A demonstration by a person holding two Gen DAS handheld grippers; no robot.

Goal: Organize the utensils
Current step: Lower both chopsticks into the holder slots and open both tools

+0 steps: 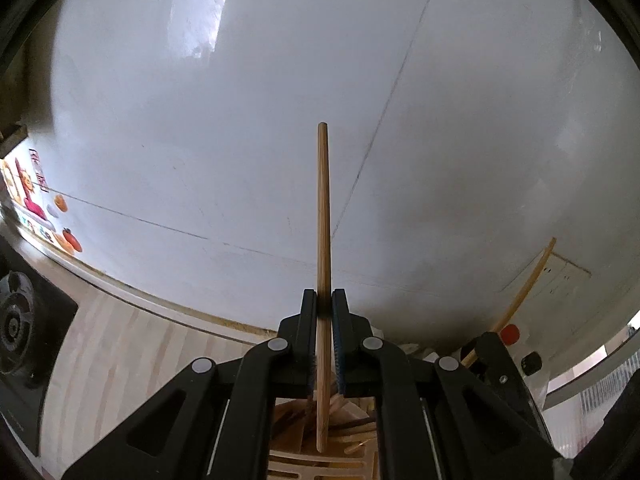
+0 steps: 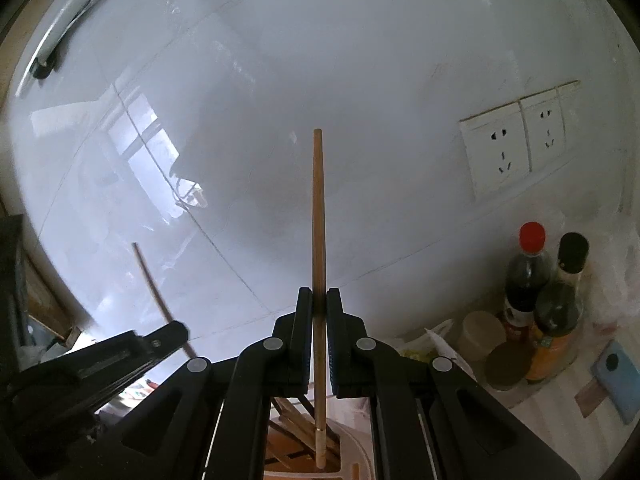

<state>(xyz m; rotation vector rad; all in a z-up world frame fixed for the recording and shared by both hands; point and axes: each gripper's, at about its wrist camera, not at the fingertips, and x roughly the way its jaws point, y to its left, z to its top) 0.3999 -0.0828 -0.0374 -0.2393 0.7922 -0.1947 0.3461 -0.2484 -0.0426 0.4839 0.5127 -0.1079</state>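
In the left wrist view my left gripper (image 1: pixel 323 300) is shut on a light wooden chopstick (image 1: pixel 323 208) that stands upright between the pads. Its lower end hangs over a cream slotted utensil holder (image 1: pixel 320 460) with several chopsticks inside. My right gripper (image 2: pixel 319 298) is likewise shut on a second upright chopstick (image 2: pixel 318 216), whose lower end reaches down into the holder (image 2: pixel 352 444). Each gripper appears at the edge of the other's view: the right gripper (image 1: pixel 494 346) with its chopstick (image 1: pixel 528 280), and the left gripper (image 2: pixel 170 332) with its chopstick (image 2: pixel 150 276).
A glossy white tiled wall (image 1: pixel 240 120) stands close ahead. A black stove burner (image 1: pixel 16 320) and wall stickers (image 1: pixel 36 200) lie left over the wooden counter (image 1: pixel 120 360). Wall sockets (image 2: pixel 516 140), sauce bottles (image 2: pixel 528 276), jars (image 2: pixel 506 364) and a blue object (image 2: pixel 616 376) crowd the right.
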